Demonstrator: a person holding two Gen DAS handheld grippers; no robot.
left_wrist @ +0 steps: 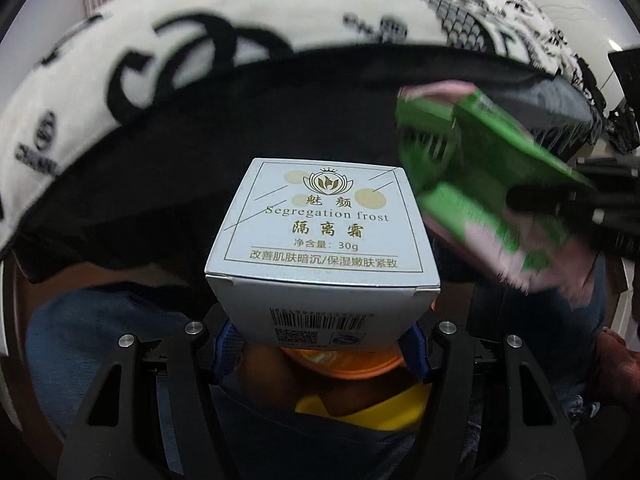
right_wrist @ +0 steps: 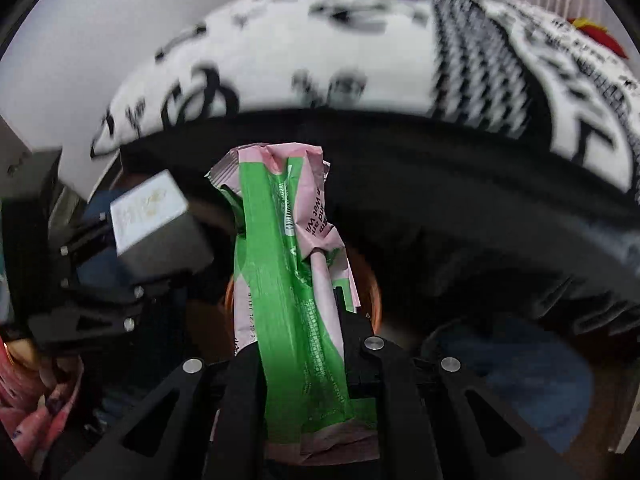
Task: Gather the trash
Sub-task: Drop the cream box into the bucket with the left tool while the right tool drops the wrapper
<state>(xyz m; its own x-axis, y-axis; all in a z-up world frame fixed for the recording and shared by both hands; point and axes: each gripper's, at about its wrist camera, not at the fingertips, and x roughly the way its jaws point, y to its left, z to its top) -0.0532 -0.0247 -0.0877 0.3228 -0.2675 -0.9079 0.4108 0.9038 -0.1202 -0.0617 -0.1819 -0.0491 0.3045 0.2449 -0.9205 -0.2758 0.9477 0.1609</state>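
My left gripper [left_wrist: 322, 338] is shut on a small white cosmetics box [left_wrist: 320, 252] with gold print, held over the open mouth of a black trash bag [left_wrist: 160, 208]. My right gripper [right_wrist: 304, 364] is shut on a crumpled green and pink wrapper [right_wrist: 292, 280], also over the bag. The wrapper shows blurred at the right of the left wrist view [left_wrist: 488, 204]. The box and left gripper show at the left of the right wrist view [right_wrist: 154, 220]. Orange [left_wrist: 344, 364] and yellow [left_wrist: 368, 408] items lie inside the bag below the box.
A white blanket with black print [left_wrist: 240, 20] lies behind the bag and also shows in the right wrist view [right_wrist: 360, 52]. Blue fabric [right_wrist: 528, 376] is at the lower right. Pink patterned material [right_wrist: 36, 408] is at the lower left.
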